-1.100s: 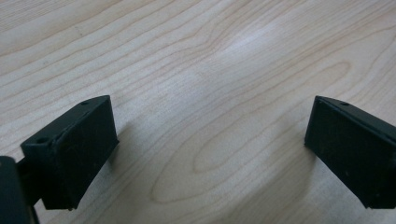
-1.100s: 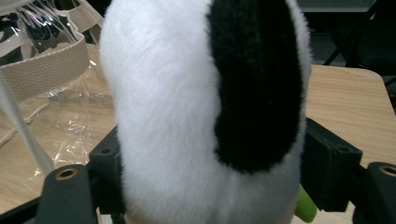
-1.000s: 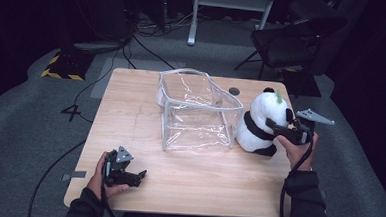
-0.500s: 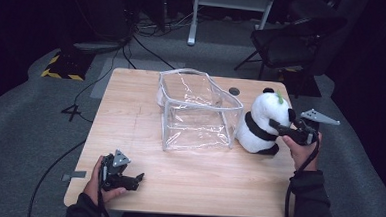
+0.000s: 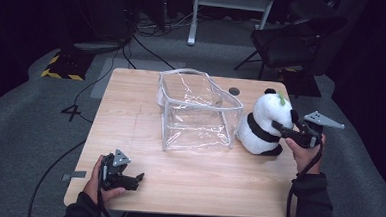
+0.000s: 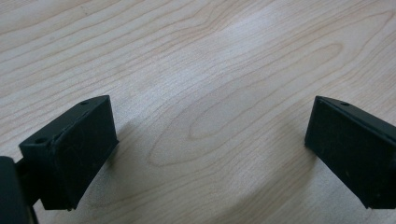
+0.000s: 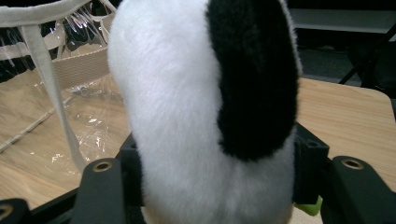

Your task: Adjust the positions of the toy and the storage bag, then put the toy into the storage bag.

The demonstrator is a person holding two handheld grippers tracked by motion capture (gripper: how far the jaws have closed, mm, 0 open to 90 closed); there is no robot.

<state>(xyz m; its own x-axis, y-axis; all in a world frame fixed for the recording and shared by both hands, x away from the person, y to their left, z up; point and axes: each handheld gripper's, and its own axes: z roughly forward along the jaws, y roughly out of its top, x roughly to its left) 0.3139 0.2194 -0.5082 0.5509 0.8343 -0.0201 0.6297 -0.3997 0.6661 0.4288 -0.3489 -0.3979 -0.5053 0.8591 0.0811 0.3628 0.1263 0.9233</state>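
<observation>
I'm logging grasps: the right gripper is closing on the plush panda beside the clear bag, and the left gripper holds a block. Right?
Not quite. The left gripper holds nothing: the left gripper view shows bare table between its open fingers. The rest stands: the right gripper has just been closing around the plush panda beside the clear bag.

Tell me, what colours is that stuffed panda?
The stuffed panda is white with black patches and a small green bit on its head, clearest in the high view.

A dark room with grey carpet [image 5: 25, 124], a black chair [image 5: 289, 41] and floor cables [image 5: 150, 28].
</observation>
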